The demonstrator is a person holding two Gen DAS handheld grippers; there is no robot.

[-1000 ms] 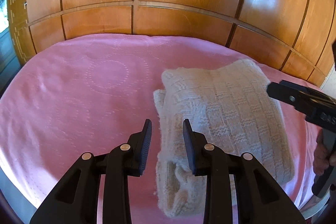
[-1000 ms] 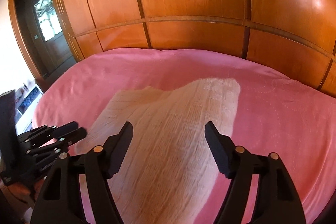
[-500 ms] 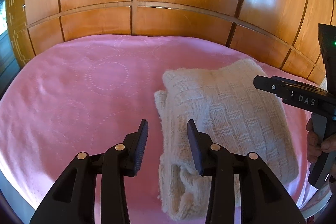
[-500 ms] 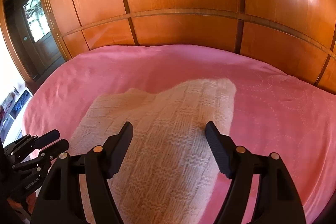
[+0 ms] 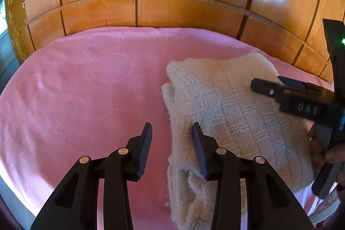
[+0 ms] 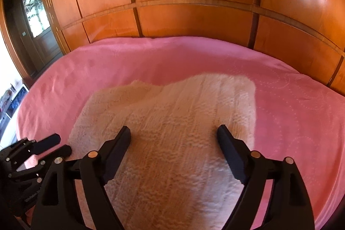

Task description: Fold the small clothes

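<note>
While the left gripper [image 5: 171, 133] is hanging low over the near edge of the bed, its two black ridged jaws are standing partly apart, holding nothing; the left jaw is over bare cover, the right jaw is over the near left edge of the cream knitted garment [image 5: 232, 113]. Whether that right jaw is touching the wool is hard to tell from this angle.

The right gripper [image 6: 173, 133] is opening, jaws spreading wide above the middle of the same folded cream knit [image 6: 176, 122], nothing pinched between them; this view is slightly blurred. Seen from the left camera, the right gripper [image 5: 267, 85] is reaching in from the right edge, a hand [image 5: 325, 150] wrapping its grey handle. From the right camera, the left gripper [image 6: 58, 144] is showing at the lower left, just beside the garment's left edge.

The garment is lying folded on the pink embossed bedcover [image 5: 86, 89], toward its near right part. A glossy orange-brown wooden panelled wall [image 5: 183, 12] is rising behind the bed. A dark door with a glass pane [image 6: 35, 12] is standing at far left.
</note>
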